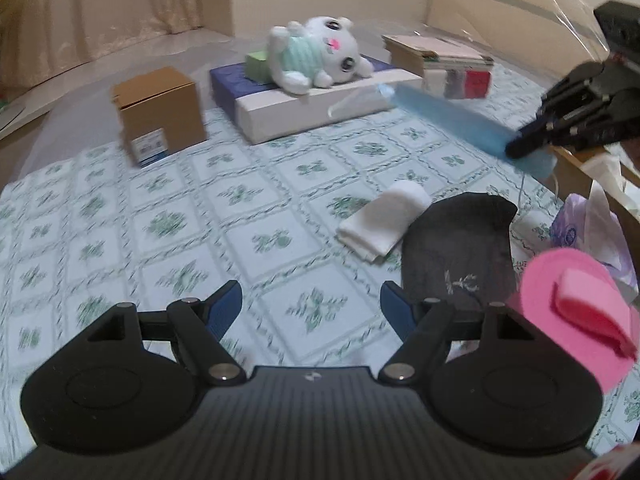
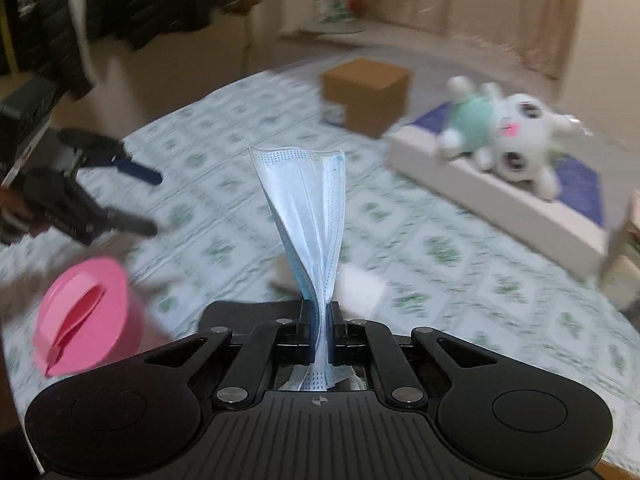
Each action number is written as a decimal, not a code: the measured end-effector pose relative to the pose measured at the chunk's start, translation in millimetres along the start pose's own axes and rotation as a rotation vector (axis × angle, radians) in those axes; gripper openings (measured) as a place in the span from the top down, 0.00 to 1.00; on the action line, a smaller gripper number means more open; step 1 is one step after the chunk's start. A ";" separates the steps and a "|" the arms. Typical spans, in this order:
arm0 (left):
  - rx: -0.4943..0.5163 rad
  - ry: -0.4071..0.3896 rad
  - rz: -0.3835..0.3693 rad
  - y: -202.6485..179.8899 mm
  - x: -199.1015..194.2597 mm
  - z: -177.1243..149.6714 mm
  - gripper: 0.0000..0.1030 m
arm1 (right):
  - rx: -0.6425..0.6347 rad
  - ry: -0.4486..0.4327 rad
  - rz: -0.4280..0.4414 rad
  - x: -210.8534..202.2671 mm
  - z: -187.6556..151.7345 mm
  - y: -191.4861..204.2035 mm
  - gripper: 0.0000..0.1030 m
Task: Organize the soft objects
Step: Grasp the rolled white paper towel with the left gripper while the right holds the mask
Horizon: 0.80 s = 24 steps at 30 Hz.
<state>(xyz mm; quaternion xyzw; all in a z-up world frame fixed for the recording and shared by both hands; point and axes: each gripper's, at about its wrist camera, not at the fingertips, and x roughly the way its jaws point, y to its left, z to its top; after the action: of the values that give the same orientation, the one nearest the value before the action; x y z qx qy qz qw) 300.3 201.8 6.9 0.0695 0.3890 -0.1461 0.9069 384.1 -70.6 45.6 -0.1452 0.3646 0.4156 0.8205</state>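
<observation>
Mask (image 2: 308,216) sticks up pinched in closed right tongs (image 2: 319,316); left tongs (image 1: 311,308) gape empty.

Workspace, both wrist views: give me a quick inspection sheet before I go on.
Surface: tablecloth with a green floral tile print.
Job's things: blue face mask lifted off the cloth; folded white cloth and dark sock lying side by side; plush toy lying on a flat blue-and-white box.
Clutter: brown cardboard box; pink container at the table edge; stacked books behind.
Grippers: right gripper shut on the mask; left gripper open, nothing between its fingers.
Cables: nothing seen.
Surroundings: curtain and pale wall; both views are motion-blurred.
</observation>
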 end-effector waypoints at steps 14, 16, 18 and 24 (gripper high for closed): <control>0.268 0.090 -0.110 -31.5 100.8 47.3 0.29 | 0.171 0.024 -0.078 9.6 -24.6 -43.0 0.95; 0.296 0.097 -0.128 -33.7 111.7 50.4 0.30 | 0.188 0.024 -0.074 12.1 -29.2 -47.0 0.95; 0.309 0.109 -0.155 -35.0 120.9 53.2 0.30 | 0.196 0.026 -0.076 14.8 -32.6 -50.0 0.95; 0.343 0.131 -0.181 -41.5 139.9 60.0 0.38 | 0.213 0.026 -0.076 21.6 -39.4 -56.3 0.95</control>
<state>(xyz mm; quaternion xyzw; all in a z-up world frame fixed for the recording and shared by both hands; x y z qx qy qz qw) 419.8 118.5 -54.0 0.1972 0.4212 -0.2862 0.8377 418.0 -113.9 -0.9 -0.0765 0.4116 0.3412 0.8416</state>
